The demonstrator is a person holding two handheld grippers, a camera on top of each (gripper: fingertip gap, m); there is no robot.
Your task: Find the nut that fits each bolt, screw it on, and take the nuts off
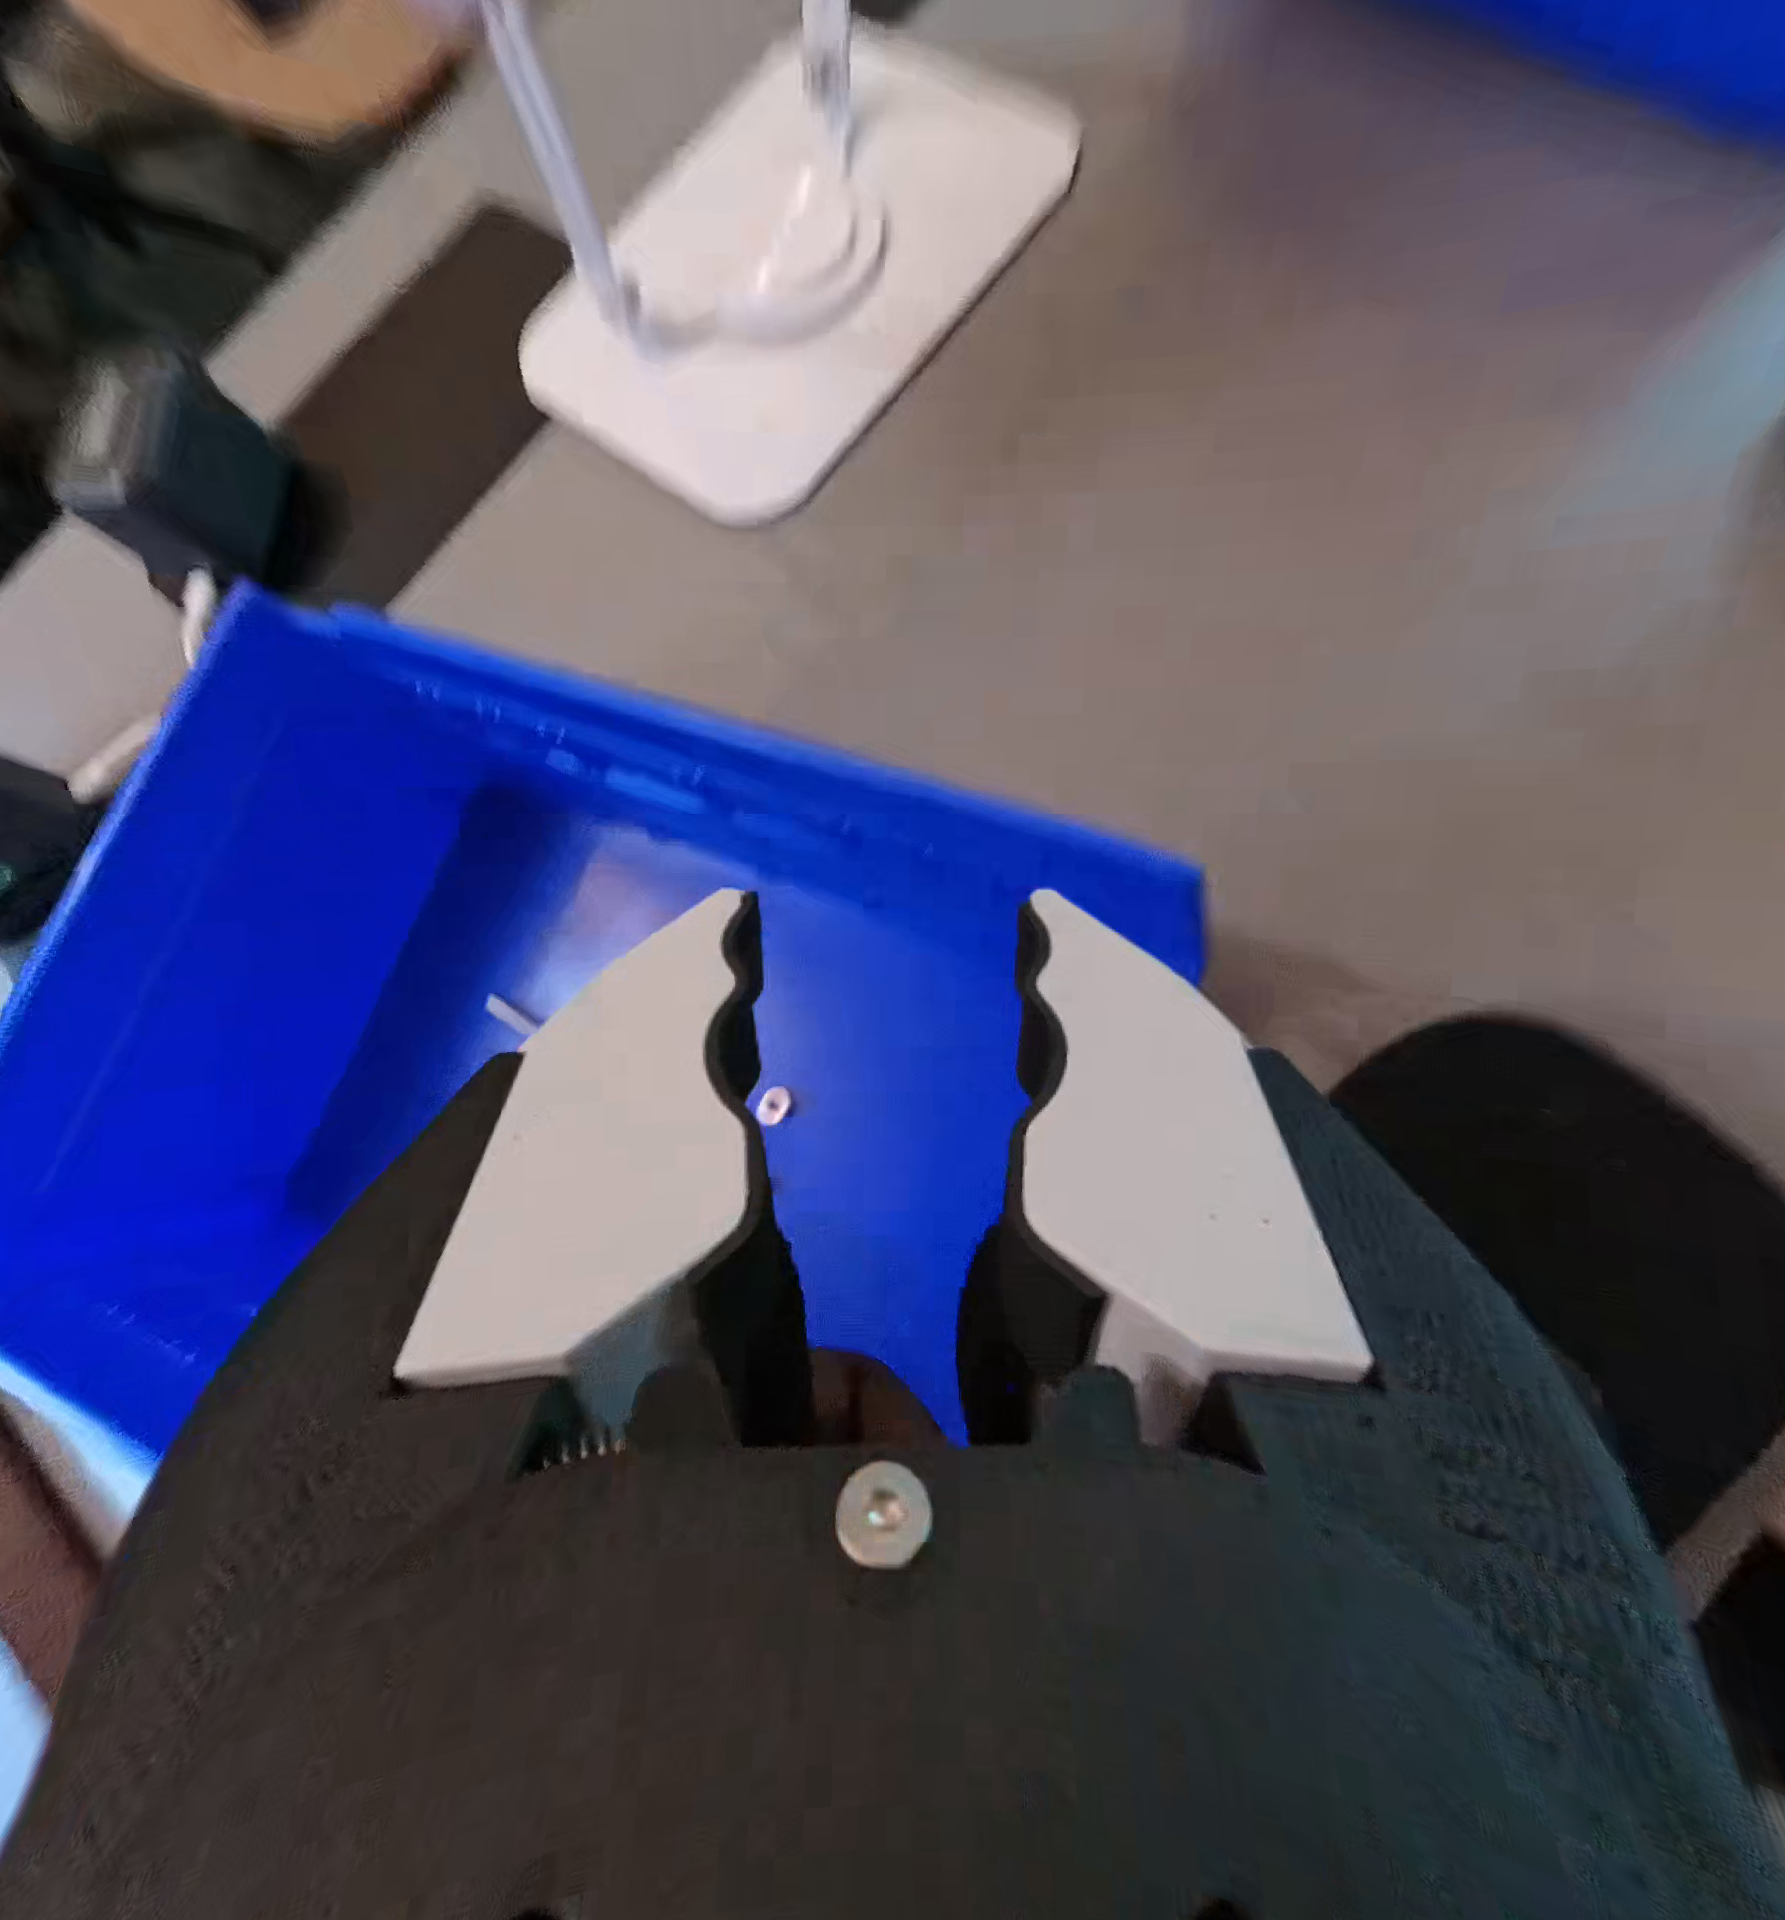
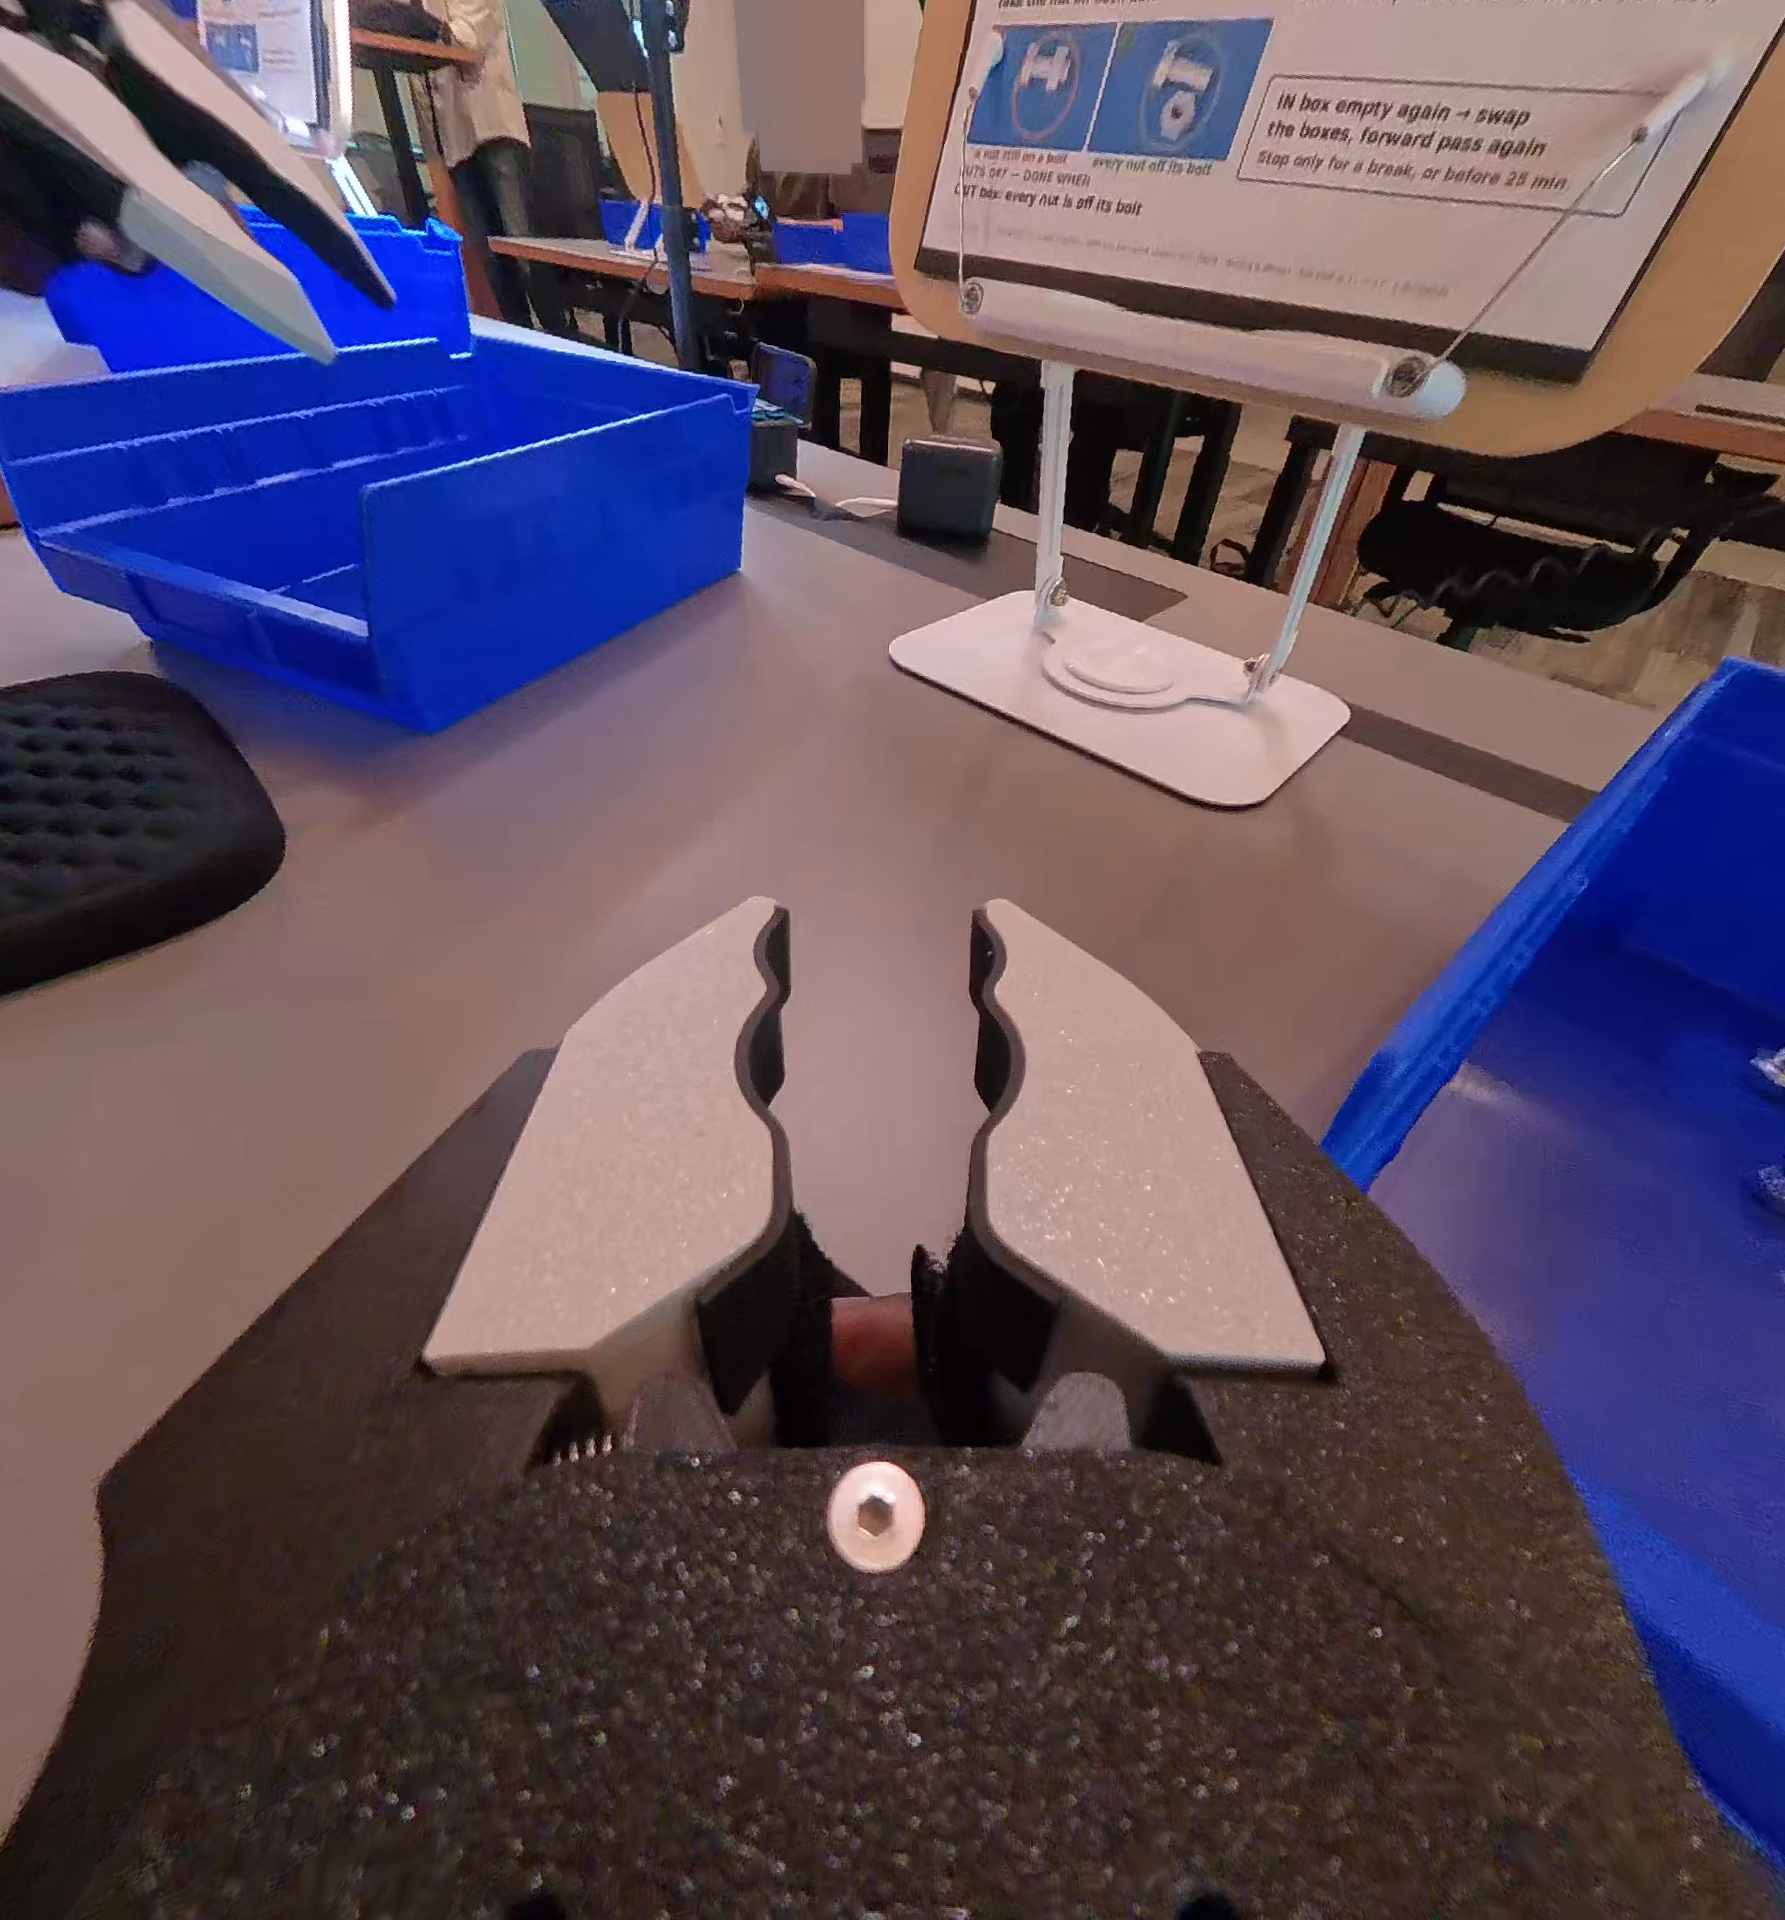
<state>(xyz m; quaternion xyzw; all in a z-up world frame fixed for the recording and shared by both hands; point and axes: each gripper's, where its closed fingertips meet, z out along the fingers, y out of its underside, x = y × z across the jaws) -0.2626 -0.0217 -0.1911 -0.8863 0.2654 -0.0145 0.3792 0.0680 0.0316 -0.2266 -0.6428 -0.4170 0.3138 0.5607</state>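
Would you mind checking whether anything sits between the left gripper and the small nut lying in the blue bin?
Nothing visible does. The left gripper hangs over the blue plastic bin with its jaws apart, and the small pale nut lies alone on the bin floor, in the gap beside the left jaw.

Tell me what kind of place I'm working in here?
Probably a shared workshop or lab set up as a data-collection station: blue parts bins on a grey worktable, an instruction sheet on a white stand, and more tables with similar bins behind.
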